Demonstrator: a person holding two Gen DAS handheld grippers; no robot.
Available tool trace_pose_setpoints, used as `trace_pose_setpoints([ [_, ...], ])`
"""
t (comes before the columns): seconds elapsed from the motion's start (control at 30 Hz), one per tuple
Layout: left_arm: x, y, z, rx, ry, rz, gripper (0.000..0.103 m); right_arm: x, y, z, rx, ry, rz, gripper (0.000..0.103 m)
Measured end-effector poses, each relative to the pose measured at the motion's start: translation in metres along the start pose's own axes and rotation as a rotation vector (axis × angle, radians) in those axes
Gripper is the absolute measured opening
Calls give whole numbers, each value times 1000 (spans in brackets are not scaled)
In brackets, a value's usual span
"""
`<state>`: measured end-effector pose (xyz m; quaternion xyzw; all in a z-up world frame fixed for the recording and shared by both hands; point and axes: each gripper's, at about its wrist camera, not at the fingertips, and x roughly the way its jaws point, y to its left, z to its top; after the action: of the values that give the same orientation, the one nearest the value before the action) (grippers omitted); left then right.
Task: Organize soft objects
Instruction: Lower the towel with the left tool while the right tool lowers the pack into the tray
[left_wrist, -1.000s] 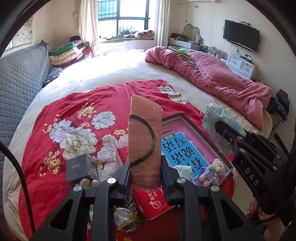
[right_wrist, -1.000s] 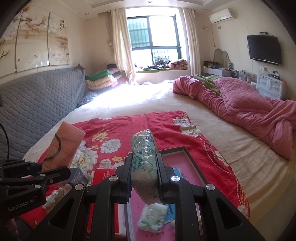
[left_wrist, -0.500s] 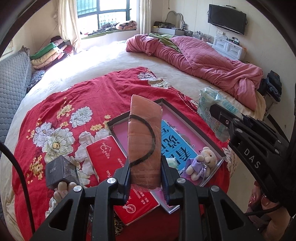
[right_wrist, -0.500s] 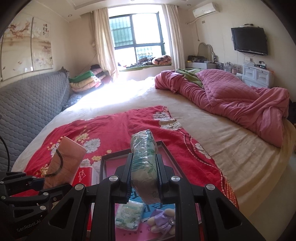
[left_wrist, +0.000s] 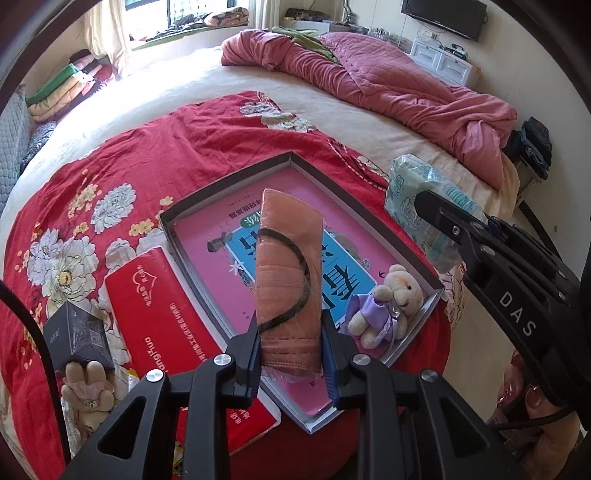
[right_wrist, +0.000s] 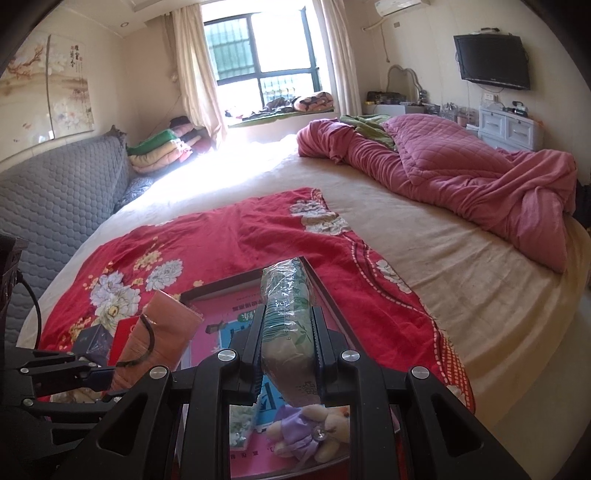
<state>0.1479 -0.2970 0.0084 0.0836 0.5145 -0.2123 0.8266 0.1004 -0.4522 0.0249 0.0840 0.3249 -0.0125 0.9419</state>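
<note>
Bedroom, wide bed; red floral blanket (left_wrist: 155, 155) spread over the near end. Far left on it: small dark box (left_wrist: 79, 338), then a flat red packet (left_wrist: 162, 321). Left gripper (left_wrist: 291, 354) clamped on a wrapped peach mask pack (left_wrist: 288, 273), upright, above the shallow pink-lined tray (left_wrist: 424, 271). Small plush bear in purple (left_wrist: 388, 306) lies in the tray's near right corner. Right gripper (right_wrist: 288, 354) clenched on a green-white tissue pack (right_wrist: 286, 317), over the tray's right side. Pink quilt (left_wrist: 388, 77) bunched beyond.

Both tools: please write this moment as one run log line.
left tool: holds mask pack | right tool: holds tissue pack | both above tray
</note>
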Motion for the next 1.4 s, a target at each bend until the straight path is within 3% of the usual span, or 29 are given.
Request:
trace_pose_setpoints([
  [0.43,47,-8,2,20,89,12,28,45,-15,-23,-33,84,-146,22],
  [0.67,59,-3,0,24,114,7,28,72,-2,-32,-161,147,-262,22],
  [0.87,63,0,2,41,116,35,28,85,2,-40,-132,187,-127,23],
  [1.07,69,6,4,15,128,24,28,91,-2,-43,31,233,84,25],
  [1.3,73,5,1,20,132,26,28,92,-2,-44,121,246,187,37],
  [1.4,73,4,2,21,135,20,28,92,-7,-43,155,252,186,44],
])
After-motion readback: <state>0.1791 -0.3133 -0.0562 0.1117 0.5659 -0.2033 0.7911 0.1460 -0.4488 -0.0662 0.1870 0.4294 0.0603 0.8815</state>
